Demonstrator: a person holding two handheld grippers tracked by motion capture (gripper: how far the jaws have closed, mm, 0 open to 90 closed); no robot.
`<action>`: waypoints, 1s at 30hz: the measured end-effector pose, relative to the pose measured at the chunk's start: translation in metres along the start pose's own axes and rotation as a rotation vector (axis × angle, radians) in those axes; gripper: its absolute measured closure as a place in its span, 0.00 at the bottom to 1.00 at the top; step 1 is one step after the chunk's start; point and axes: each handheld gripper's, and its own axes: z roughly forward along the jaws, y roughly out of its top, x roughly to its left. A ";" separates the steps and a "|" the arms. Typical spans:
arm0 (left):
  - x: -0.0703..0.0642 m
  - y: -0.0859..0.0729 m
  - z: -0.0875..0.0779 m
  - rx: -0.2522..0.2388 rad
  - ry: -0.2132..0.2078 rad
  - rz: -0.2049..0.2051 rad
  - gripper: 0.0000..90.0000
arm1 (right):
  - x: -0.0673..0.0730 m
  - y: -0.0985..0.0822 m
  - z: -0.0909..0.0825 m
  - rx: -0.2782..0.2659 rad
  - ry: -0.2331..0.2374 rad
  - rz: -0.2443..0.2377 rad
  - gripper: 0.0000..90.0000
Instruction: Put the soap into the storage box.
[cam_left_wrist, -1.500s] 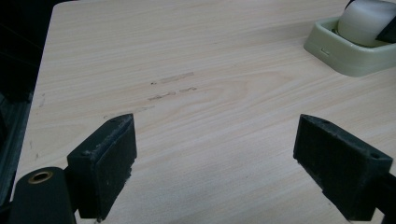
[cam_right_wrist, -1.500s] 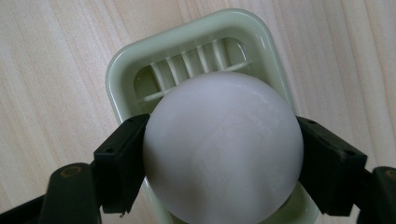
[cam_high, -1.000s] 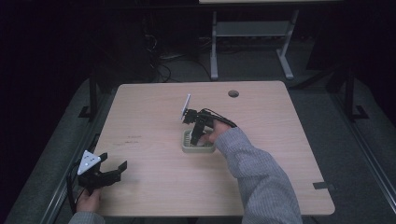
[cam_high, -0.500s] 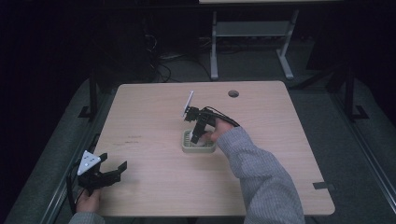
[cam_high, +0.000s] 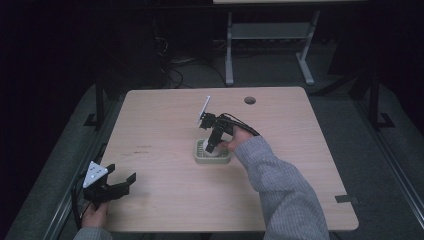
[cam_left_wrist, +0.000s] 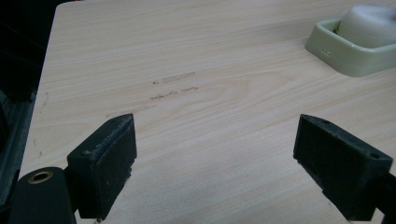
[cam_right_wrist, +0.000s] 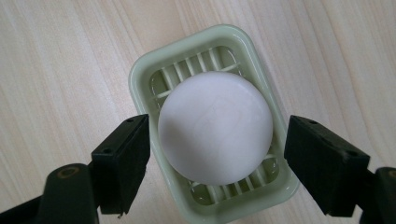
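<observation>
My left gripper (cam_high: 117, 186) rests at the desk's (cam_high: 310, 135) near left corner, jaws spread wide over bare wood, well apart from the soap dish (cam_left_wrist: 357, 53). At mid-desk my right gripper (cam_right_wrist: 217, 154) hangs over the round white soap (cam_right_wrist: 215, 127) lying in the green dish, jaws spread either side of it, neither touching.

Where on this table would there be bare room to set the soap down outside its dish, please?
Bare wood lies between the soap dish and the left gripper, and across the far edge around the cable hole. The middle is crowded: the right gripper, open, straddles the soap in its dish.
</observation>
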 end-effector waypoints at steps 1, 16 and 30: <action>0.000 0.000 0.000 0.000 0.000 -0.001 0.14 | 0.000 0.000 0.000 -0.002 -0.001 0.001 0.24; 0.000 0.000 0.000 0.003 0.002 -0.004 0.14 | -0.002 -0.009 -0.010 -0.036 0.007 0.027 0.24; 0.000 0.000 -0.001 -0.006 0.007 -0.011 0.14 | -0.001 -0.016 -0.017 -0.056 0.020 0.040 0.25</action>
